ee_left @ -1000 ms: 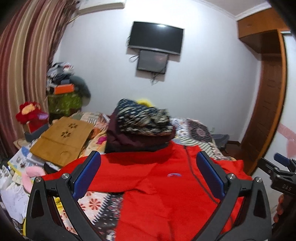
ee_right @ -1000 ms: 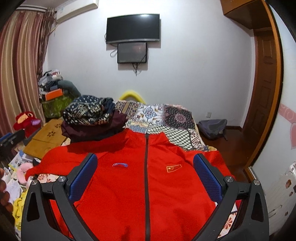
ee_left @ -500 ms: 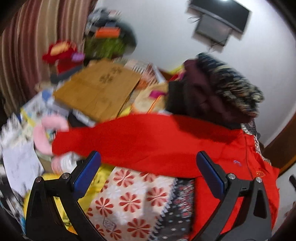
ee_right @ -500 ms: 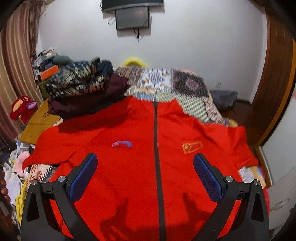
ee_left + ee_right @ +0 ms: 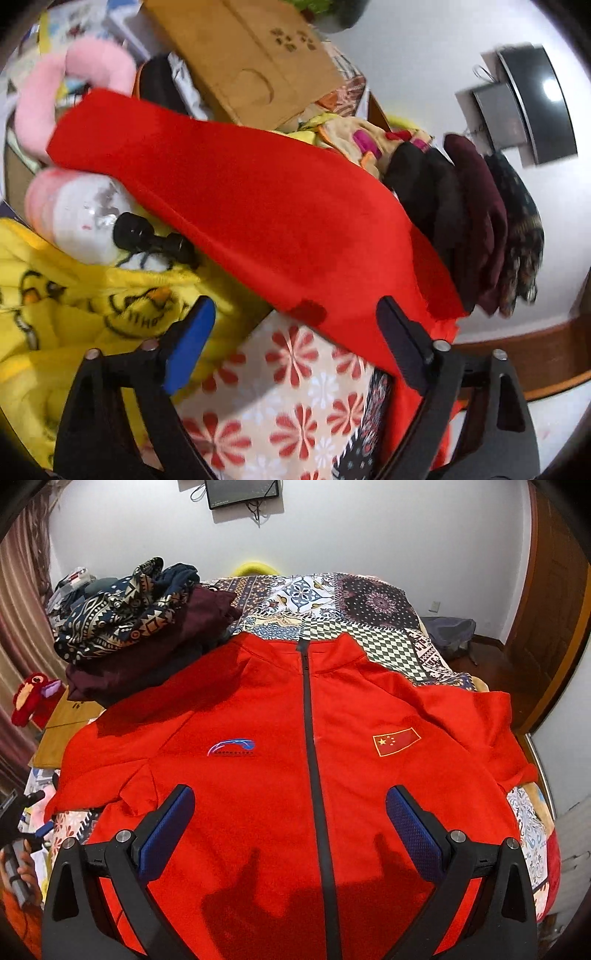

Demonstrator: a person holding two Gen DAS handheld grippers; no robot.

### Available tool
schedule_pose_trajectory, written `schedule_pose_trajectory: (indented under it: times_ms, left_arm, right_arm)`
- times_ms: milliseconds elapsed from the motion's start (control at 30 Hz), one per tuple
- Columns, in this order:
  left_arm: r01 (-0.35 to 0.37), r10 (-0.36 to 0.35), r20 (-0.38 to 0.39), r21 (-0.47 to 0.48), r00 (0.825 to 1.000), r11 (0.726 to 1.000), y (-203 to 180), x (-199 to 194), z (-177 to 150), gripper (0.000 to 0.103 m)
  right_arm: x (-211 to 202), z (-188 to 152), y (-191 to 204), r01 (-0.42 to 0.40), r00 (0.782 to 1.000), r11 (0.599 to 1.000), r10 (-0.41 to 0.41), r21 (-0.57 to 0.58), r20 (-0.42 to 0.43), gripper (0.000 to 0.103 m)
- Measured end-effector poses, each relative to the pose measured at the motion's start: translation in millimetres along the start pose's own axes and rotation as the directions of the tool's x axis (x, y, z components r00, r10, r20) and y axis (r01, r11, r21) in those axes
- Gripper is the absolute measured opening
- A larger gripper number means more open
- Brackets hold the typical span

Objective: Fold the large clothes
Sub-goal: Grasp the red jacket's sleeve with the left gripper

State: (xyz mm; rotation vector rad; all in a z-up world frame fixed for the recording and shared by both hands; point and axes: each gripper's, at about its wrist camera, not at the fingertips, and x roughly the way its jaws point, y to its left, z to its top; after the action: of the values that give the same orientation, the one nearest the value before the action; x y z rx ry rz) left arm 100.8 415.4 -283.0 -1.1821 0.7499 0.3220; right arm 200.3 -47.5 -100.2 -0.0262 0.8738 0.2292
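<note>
A red zip jacket (image 5: 258, 775) lies flat and front-up on the patchwork bed (image 5: 369, 602), collar at the far side, both sleeves spread sideways. My right gripper (image 5: 290, 830) is open and empty, hovering over the jacket's lower front by the dark zip. In the left wrist view the jacket's left sleeve (image 5: 240, 206) stretches out over the bed's edge. My left gripper (image 5: 295, 339) is open and empty, just short of the sleeve's lower edge, tilted steeply.
A pile of folded dark and patterned clothes (image 5: 129, 627) sits at the bed's far left. Beside the bed are a yellow duck blanket (image 5: 74, 295), a pink plush (image 5: 66, 85), a brown cardboard box (image 5: 251, 62) and clutter. A wooden door (image 5: 546, 609) stands at right.
My left gripper has swung down and left toward the outstretched sleeve and rolled sideways. My right gripper has lowered and moved closer over the jacket's front. Both stay open.
</note>
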Motion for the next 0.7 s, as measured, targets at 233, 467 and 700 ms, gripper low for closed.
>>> schedule_pose_trajectory:
  times_ms: [233, 467, 700]
  left_arm:
    - [-0.05, 0.05, -0.001, -0.047, 0.999, 0.998, 16, 30, 27, 0.055]
    - [-0.177, 0.167, 0.1, 0.106, 0.981, 0.978, -10, 24, 39, 0.011]
    - [-0.258, 0.157, 0.29, 0.35, 0.944, 0.901, -98, -13, 31, 0.006]
  right_arm:
    - [2, 4, 0, 0.019, 1.0, 1.0, -0.019, -0.005, -0.006, 0.103]
    - [-1, 9, 3, 0.051, 0.999, 0.997, -0.051, -0.056, 0.012, 0.103]
    - [-11, 20, 7, 0.028, 0.998, 0.993, -0.022, -0.112, 0.051, 0.103]
